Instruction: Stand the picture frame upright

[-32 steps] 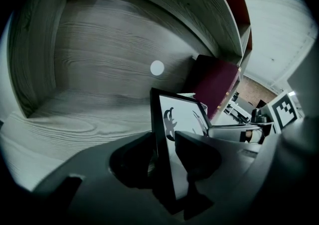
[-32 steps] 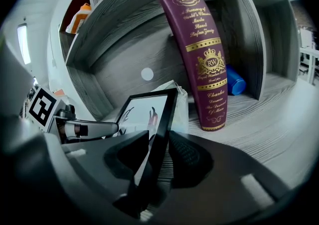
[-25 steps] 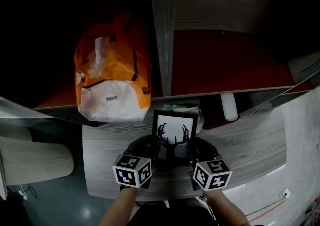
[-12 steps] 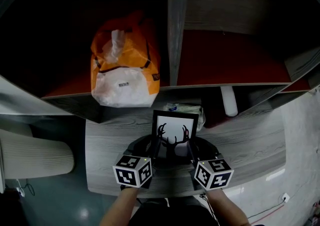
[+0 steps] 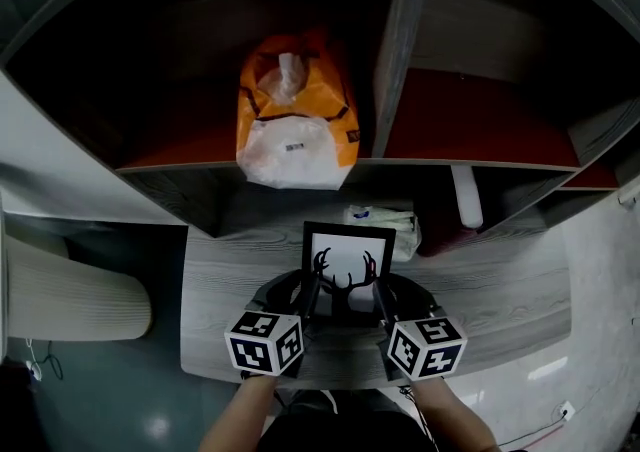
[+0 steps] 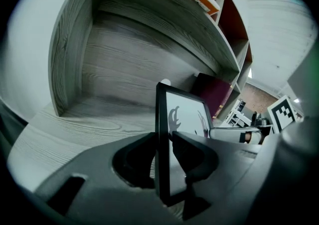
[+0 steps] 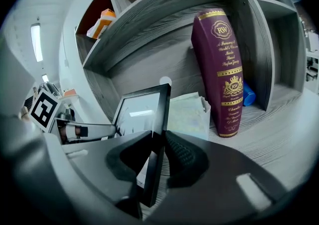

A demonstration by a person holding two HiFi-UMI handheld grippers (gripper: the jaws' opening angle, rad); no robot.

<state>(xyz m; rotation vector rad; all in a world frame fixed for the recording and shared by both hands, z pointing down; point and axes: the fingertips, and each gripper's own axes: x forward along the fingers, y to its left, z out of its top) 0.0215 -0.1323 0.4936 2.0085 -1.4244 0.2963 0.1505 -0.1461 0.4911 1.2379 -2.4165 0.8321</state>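
The black picture frame (image 5: 348, 265) with a white print of antlers stands nearly upright, low over the grey desk (image 5: 490, 290), with its face towards me. My left gripper (image 5: 311, 292) is shut on its left edge and my right gripper (image 5: 377, 292) on its right edge. In the left gripper view the frame (image 6: 183, 114) runs edge-on between the pads of the left gripper (image 6: 164, 139). In the right gripper view the frame's (image 7: 142, 109) side bar sits pinched in the right gripper (image 7: 158, 139). Both pairs of jaws have just been closing onto the frame.
Just behind the frame lie a white packet (image 5: 385, 222) and a maroon book (image 7: 224, 69) that stands under the shelf. An orange and white bag (image 5: 295, 120) sits in the shelf compartment above, left of a grey divider (image 5: 397, 50). A white cylinder (image 5: 466, 195) lies at the right.
The head view has swung, so the shelf and the orange bag have slid right and up in the picture. Both grippers and the frame keep their place, still gripped at both edges.
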